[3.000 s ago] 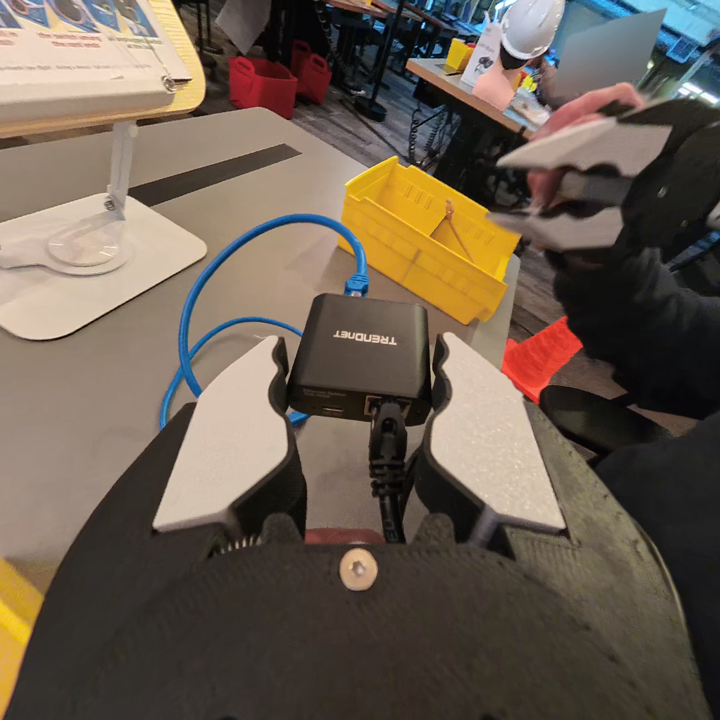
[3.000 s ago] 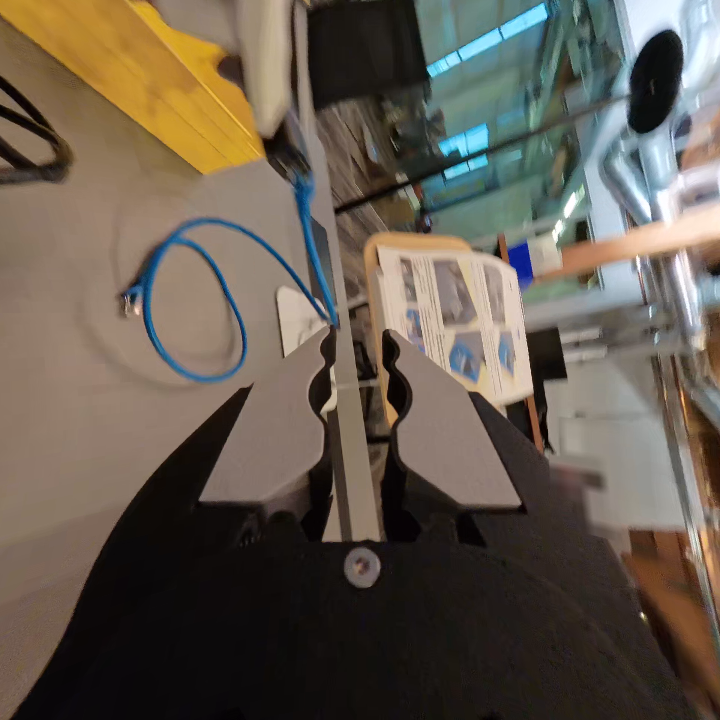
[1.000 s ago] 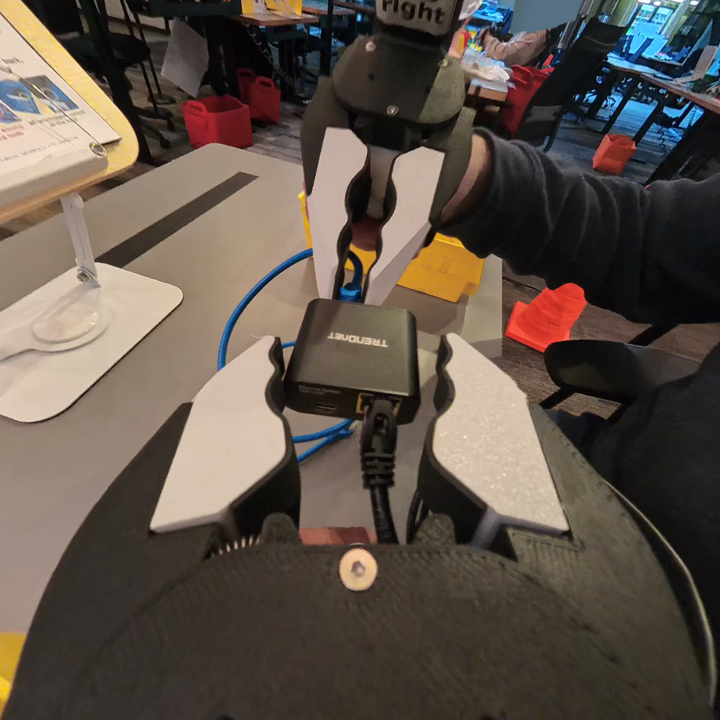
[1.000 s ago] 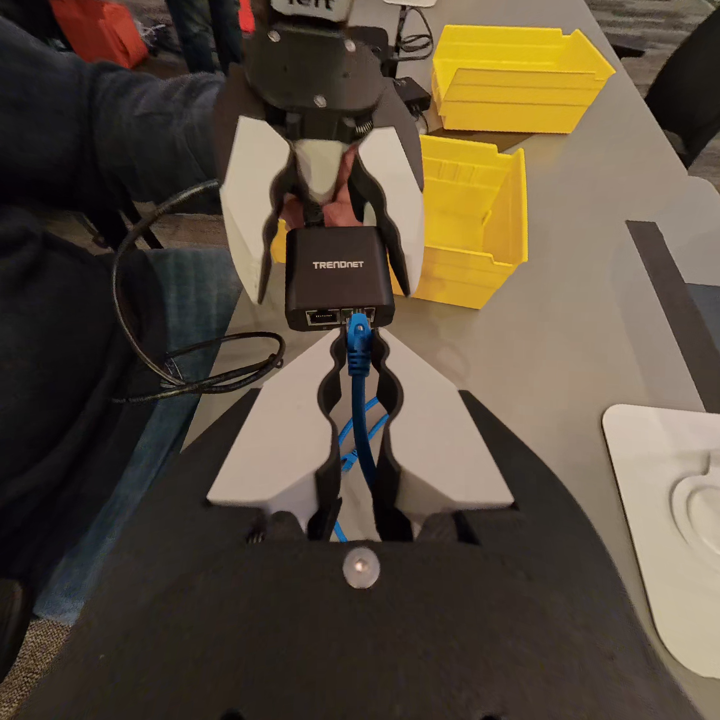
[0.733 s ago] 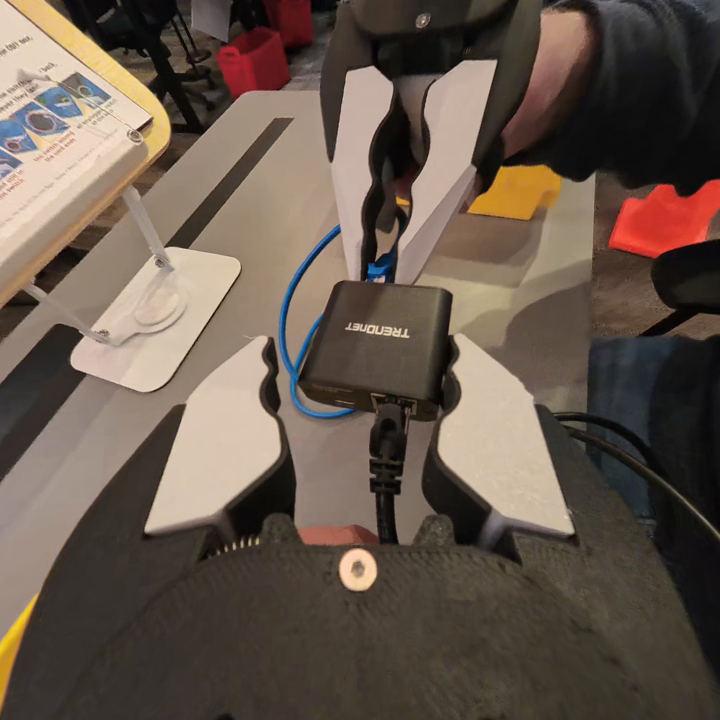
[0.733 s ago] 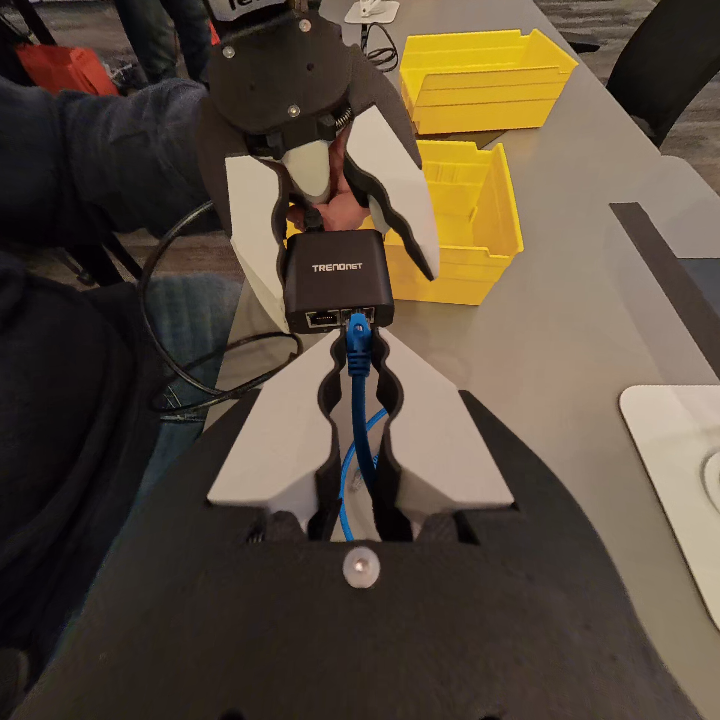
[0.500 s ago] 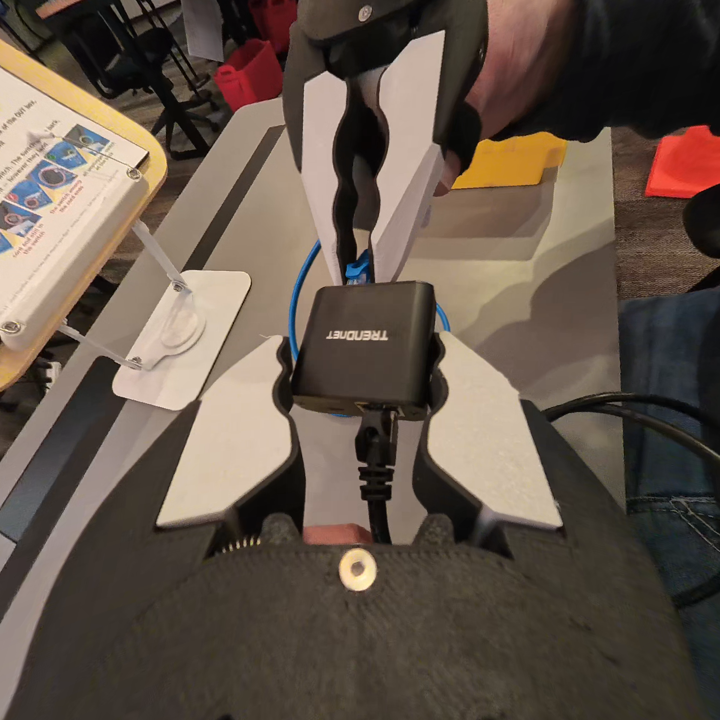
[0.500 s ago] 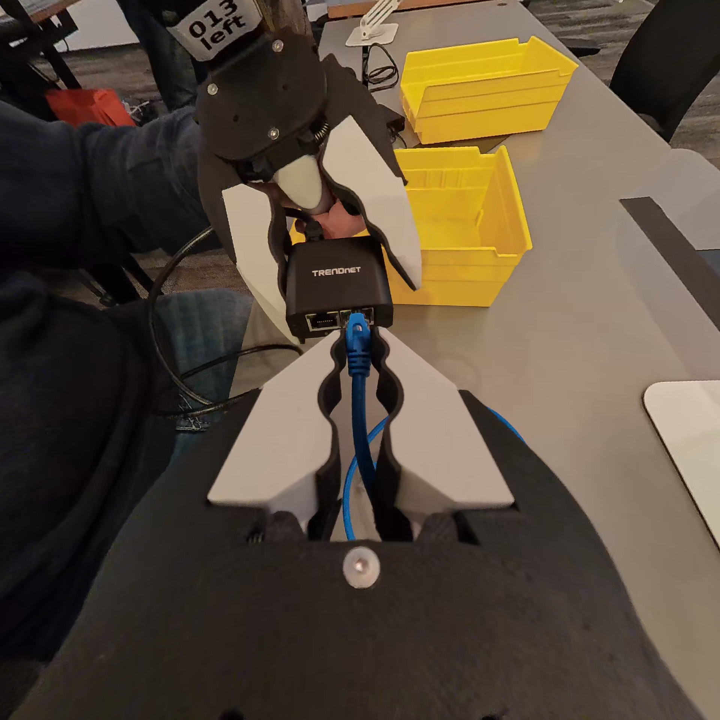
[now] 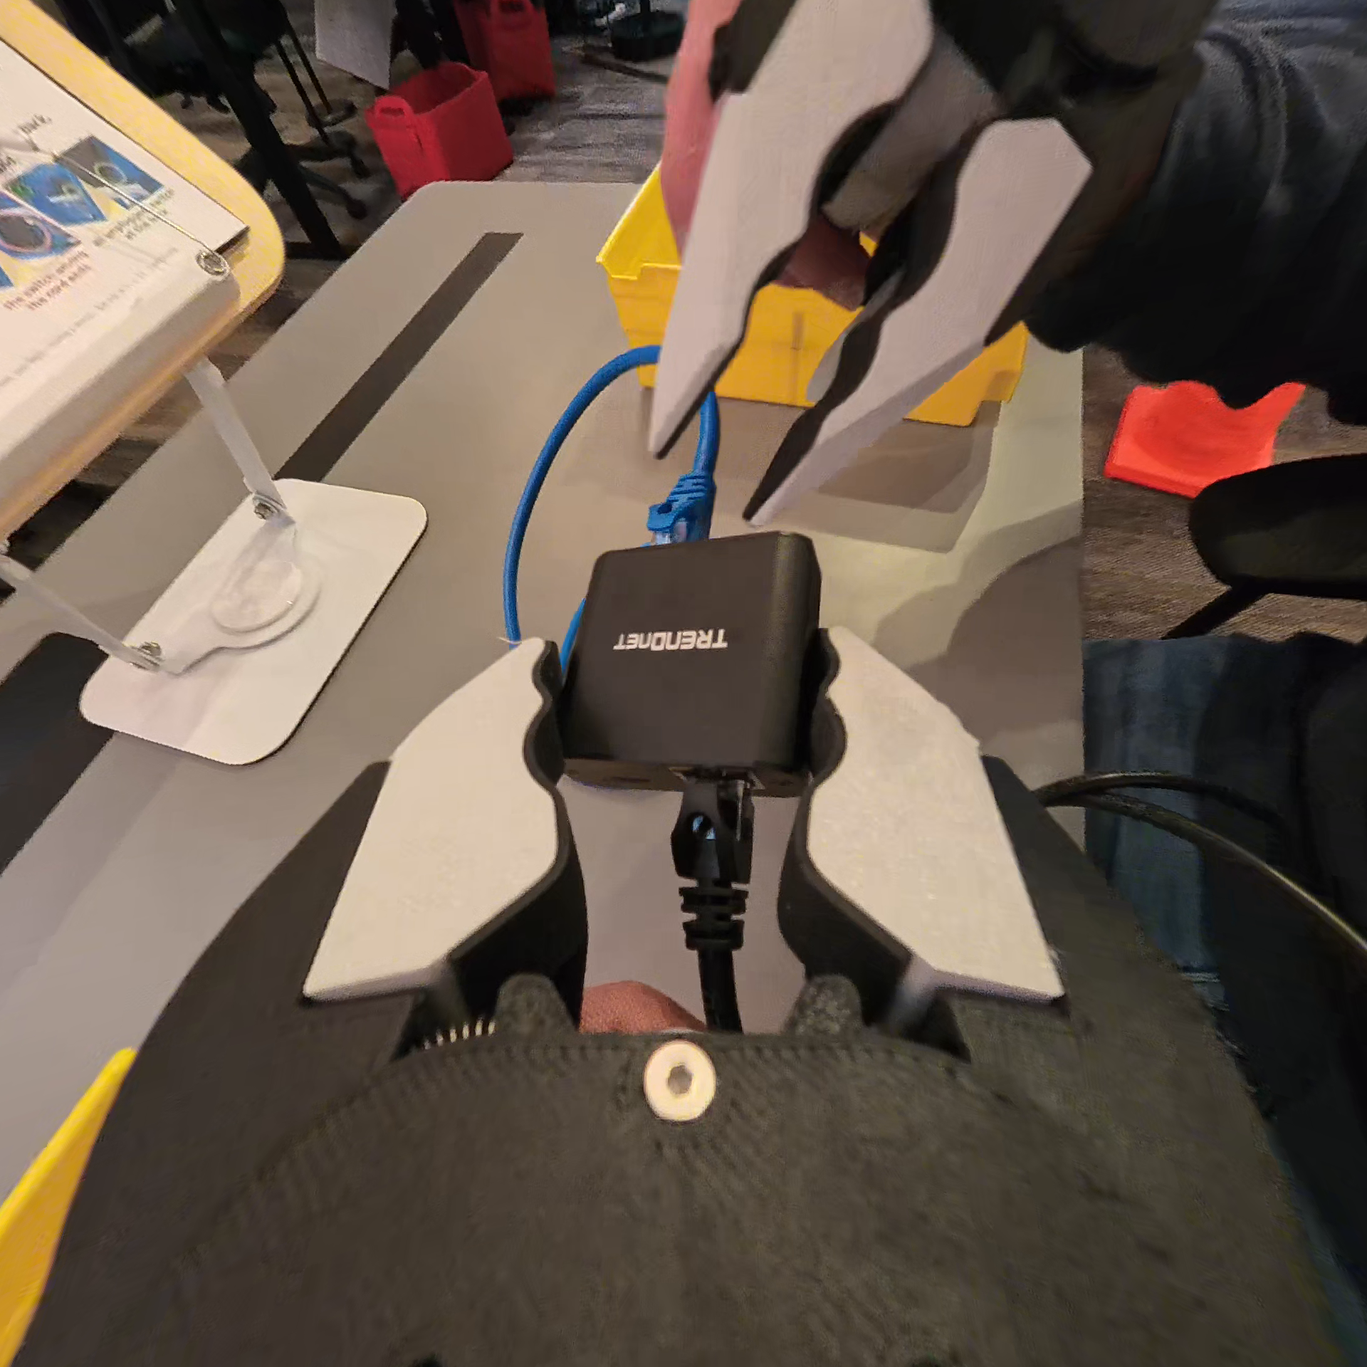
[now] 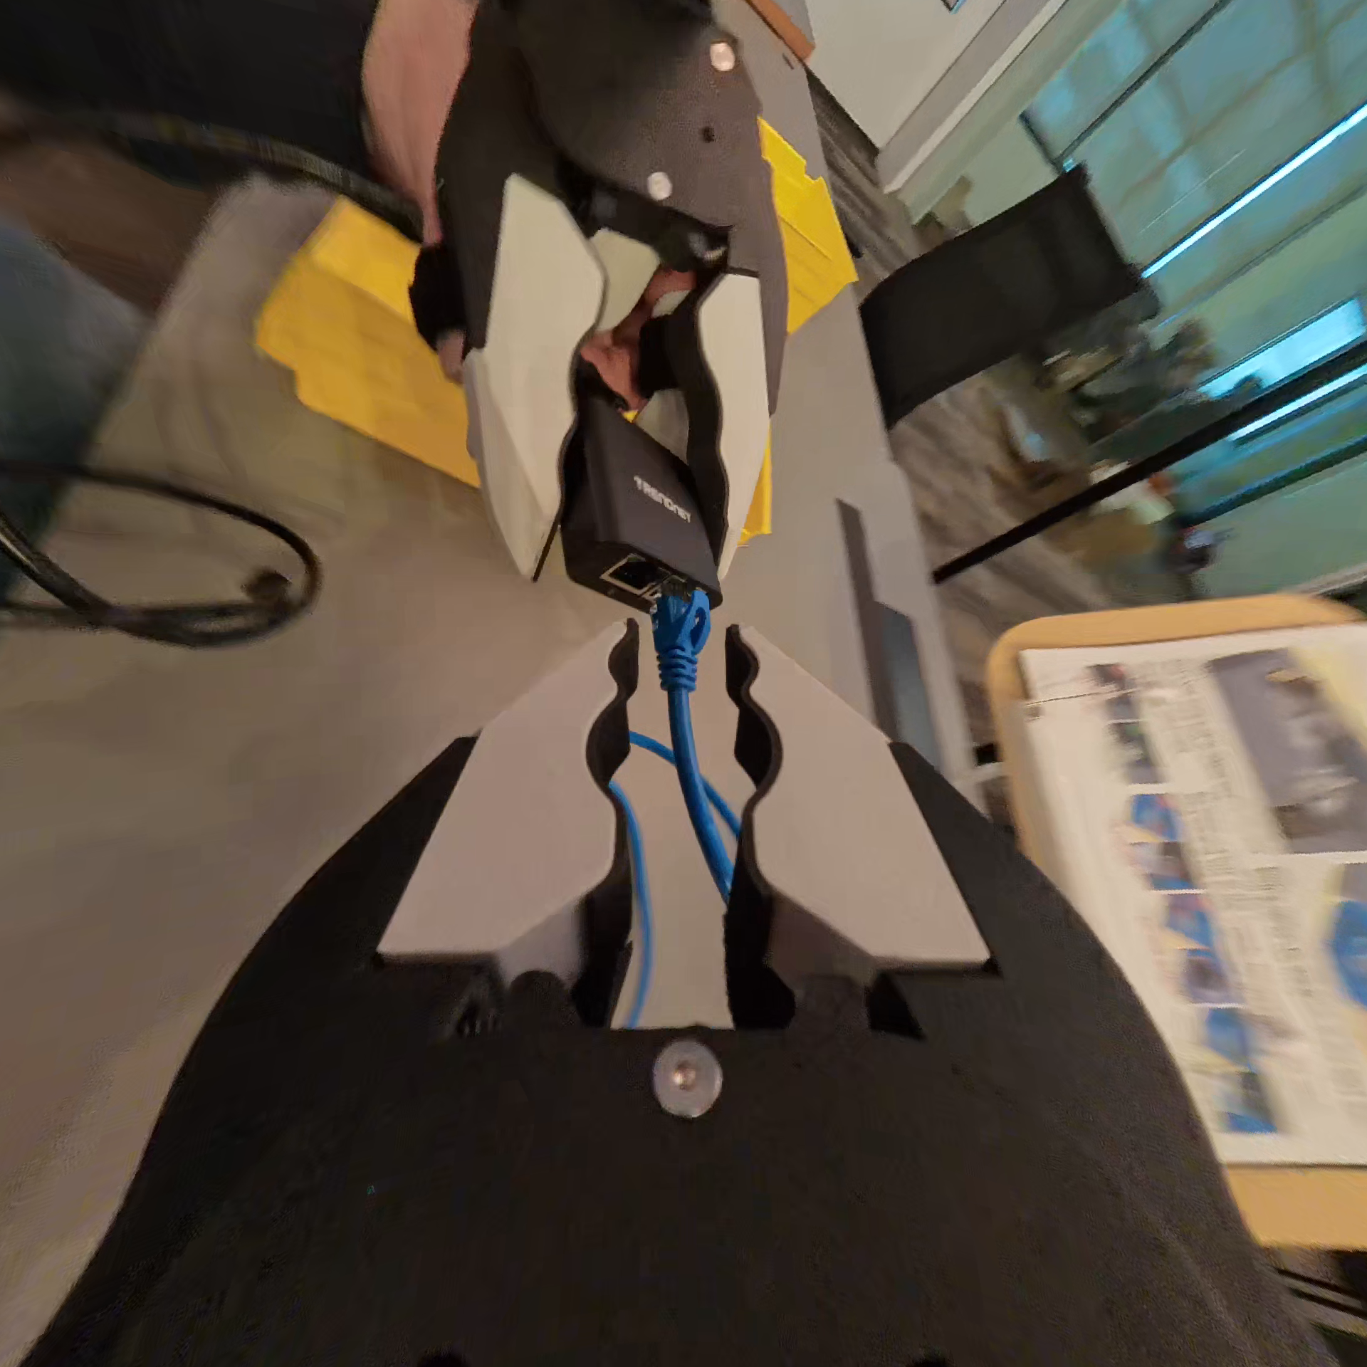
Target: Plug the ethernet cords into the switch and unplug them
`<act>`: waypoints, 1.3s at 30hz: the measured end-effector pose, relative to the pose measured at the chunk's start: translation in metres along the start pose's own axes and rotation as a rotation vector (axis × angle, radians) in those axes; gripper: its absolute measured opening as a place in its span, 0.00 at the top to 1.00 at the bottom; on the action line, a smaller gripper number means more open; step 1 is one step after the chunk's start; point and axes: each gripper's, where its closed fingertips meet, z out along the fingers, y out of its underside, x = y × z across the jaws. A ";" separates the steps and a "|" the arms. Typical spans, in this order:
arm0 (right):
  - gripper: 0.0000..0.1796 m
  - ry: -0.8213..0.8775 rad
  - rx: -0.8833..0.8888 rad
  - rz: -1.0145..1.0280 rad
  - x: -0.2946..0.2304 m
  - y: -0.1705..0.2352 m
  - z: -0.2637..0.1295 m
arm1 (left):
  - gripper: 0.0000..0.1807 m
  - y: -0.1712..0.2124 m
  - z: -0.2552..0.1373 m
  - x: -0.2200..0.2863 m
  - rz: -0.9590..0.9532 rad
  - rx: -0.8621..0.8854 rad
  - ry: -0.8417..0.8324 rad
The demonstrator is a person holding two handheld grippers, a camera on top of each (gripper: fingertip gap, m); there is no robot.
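The small black switch [image 9: 692, 651] is gripped at its sides by my left gripper [image 9: 684, 666], which is shut on it. A black ethernet cord [image 9: 710, 851] is plugged into the switch's near face and runs back between my fingers. A blue ethernet cord [image 9: 677, 510] has its plug at the far face. My right gripper [image 9: 706, 481] hovers over that plug, open. In the right wrist view, my right gripper [image 10: 680, 632] straddles the blue plug [image 10: 677, 614] without touching it. The plug sits in a port of the switch [image 10: 643, 510], which the left gripper [image 10: 629, 566] holds above the table.
The grey table [image 9: 444, 370] carries a yellow bin [image 9: 777, 333] behind the switch. At the left are a document stand's white base [image 9: 251, 621] and its board of pages [image 9: 111, 222]. A black cable loop [image 10: 148, 592] lies near the table edge. Red bins stand on the floor.
My right gripper was closed around the blue cord at the plug and has opened, tilting and drawing back a little. My left gripper has kept hold of the switch.
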 end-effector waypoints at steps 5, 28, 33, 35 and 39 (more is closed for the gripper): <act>0.88 0.118 -0.134 -0.357 -0.002 0.004 0.008 | 0.65 0.000 0.001 0.001 -0.079 -0.010 0.039; 0.94 0.064 -0.343 -0.656 -0.008 0.025 0.023 | 0.65 0.009 0.013 0.005 -0.186 -0.052 0.085; 0.95 0.095 -0.400 -0.553 0.008 0.052 0.001 | 0.65 0.006 -0.013 -0.022 -0.230 0.013 0.004; 0.95 0.122 -0.400 -0.469 0.020 0.052 -0.013 | 0.65 -0.001 -0.021 -0.026 -0.202 0.018 -0.027; 0.94 0.265 -0.362 -0.280 0.062 0.038 -0.062 | 0.65 0.008 -0.019 -0.030 -0.162 -0.039 -0.075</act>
